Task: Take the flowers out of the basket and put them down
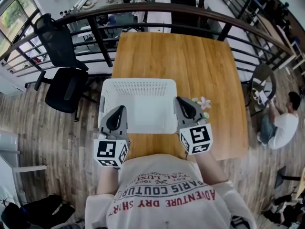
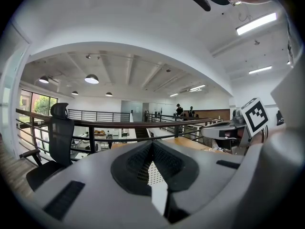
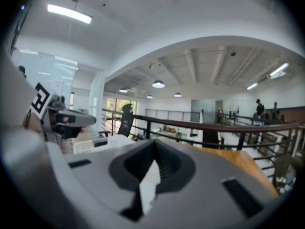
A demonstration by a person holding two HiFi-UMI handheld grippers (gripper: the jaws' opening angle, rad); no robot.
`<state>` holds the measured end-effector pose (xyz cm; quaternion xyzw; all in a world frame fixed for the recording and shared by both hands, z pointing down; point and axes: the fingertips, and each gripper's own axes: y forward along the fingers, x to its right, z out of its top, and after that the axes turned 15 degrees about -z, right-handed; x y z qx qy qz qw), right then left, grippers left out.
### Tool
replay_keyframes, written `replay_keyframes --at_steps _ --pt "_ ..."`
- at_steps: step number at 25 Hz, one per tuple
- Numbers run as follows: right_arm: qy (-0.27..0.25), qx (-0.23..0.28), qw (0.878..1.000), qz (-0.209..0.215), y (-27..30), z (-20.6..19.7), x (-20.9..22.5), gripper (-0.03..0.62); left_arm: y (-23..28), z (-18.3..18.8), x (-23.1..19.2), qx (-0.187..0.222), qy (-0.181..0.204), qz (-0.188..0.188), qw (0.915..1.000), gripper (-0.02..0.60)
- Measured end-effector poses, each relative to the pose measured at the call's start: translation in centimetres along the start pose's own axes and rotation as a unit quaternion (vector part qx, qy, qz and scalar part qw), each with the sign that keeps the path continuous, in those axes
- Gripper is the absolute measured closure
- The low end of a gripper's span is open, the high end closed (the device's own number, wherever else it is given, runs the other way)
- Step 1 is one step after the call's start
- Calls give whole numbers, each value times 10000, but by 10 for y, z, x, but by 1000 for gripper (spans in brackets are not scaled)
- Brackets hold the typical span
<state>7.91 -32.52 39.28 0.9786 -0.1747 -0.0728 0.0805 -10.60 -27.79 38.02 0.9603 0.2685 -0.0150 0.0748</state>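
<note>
Head view: one white basket [image 1: 138, 104] sits near the table's [image 1: 190, 61] near edge, with one flower [image 1: 204, 102] just beside its right wall. Two grippers flank it, the left gripper [image 1: 120, 112] and the right gripper [image 1: 182, 104], both with jaws closed together and empty.

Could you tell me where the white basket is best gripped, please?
By its thin side walls at the two near corners, coming from the person's side: the basket is wide, so one hold each side steadies it. The left gripper and right gripper are shut on it there.

Wooden table [image 1: 181, 70] beside a curved railing [image 1: 157, 6], plank floor [image 1: 28, 123].
</note>
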Motion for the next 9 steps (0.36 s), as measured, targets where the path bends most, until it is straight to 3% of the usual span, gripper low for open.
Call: replay_keyframes --at_steps 9 --pt "-49 84 9999 101 -2 7 -3 566 4 0 8 11 -25 -68 10000 557"
